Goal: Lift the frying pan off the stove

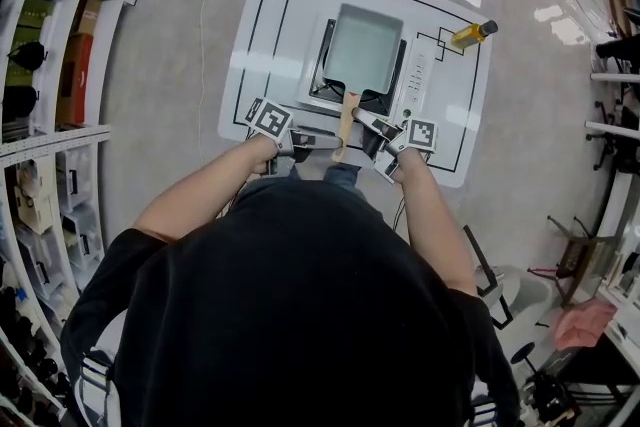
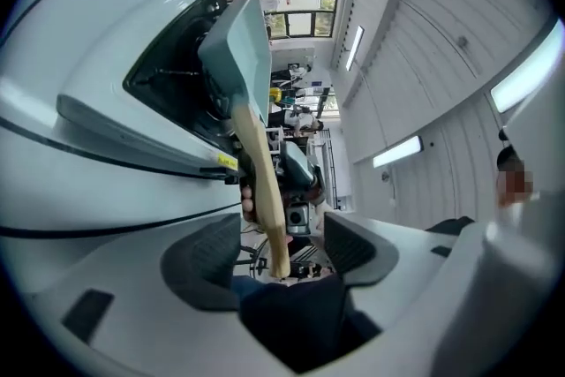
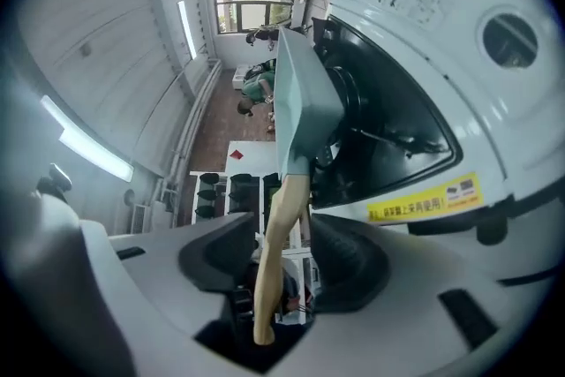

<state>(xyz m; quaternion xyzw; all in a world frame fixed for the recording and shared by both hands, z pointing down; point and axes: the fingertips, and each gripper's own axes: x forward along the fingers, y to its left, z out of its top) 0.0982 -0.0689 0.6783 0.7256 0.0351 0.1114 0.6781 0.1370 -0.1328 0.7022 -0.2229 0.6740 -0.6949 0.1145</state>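
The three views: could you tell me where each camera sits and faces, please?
Head view: on the head, steeply down at frying pan, stove; arms, left gripper, right gripper show.
Left gripper view: on that gripper, along its open jaws, handle between.
Right gripper view: the same, from the opposite side.
Both gripper views share handle and frying pan.

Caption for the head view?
Frying pan on stove, handle between open left hand-held gripper and right hand-held gripper.
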